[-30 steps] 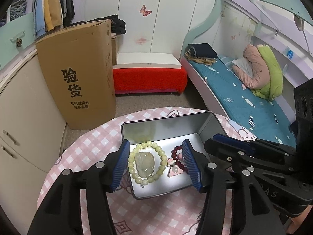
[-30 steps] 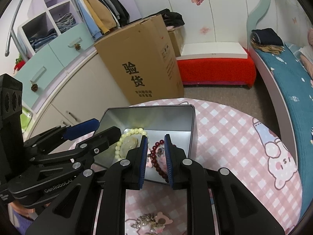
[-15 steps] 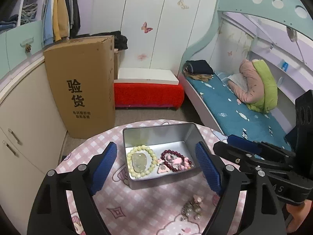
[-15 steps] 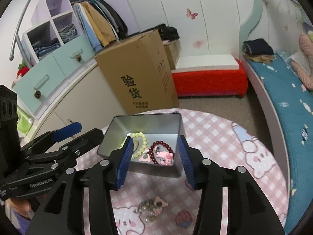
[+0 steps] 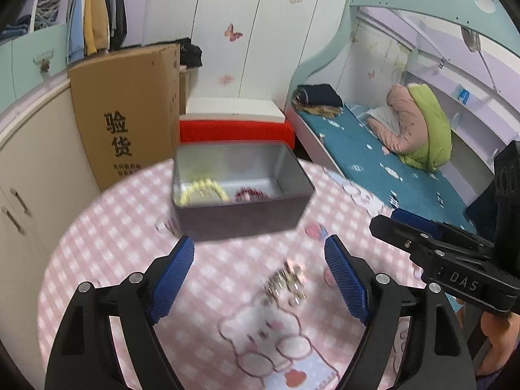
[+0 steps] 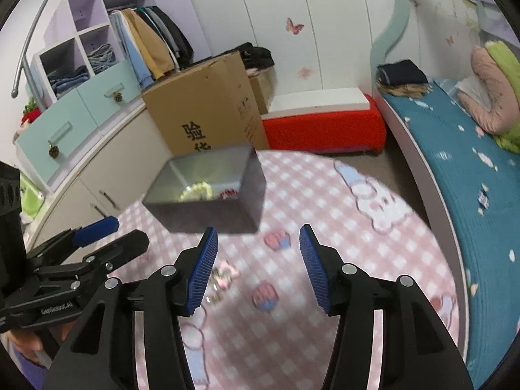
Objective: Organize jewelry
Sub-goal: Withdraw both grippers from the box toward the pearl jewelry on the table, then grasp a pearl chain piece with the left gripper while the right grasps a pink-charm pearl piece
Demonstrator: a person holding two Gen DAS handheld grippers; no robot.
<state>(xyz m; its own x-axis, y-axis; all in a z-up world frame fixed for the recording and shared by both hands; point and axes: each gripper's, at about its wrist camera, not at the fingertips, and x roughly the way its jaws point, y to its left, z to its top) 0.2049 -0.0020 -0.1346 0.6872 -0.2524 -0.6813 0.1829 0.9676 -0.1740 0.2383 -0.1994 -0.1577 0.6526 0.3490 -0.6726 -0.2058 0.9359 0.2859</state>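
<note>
Both tools have drawn back from the metal tin since the earlier frames, and both sets of jaws have just been opening with nothing between them

Left wrist view: the left tool hangs released over the pink checked surface, its blue pads well apart. Bare cloth lies all round it, and the surface's round edge curves past on the left, next to pale cabinet doors. A blurred silver jewelry cluster lies loose on the cloth between the pads, touching neither. Further off stands the tin, open-topped, near the far edge. Inside it are a pale green bead bracelet on the left and a dark red bead bracelet beside it. The right tool enters from the right, over the surface's edge by the bed

Right wrist view: the right tool is released too, empty, above open cloth. The jewelry cluster lies just beside its left pad, partly hidden behind it. The tin sits ahead and left, both bracelets showing over its near wall. The left tool reaches in from the left edge. A cardboard box stands beyond the tin on the floor
</note>
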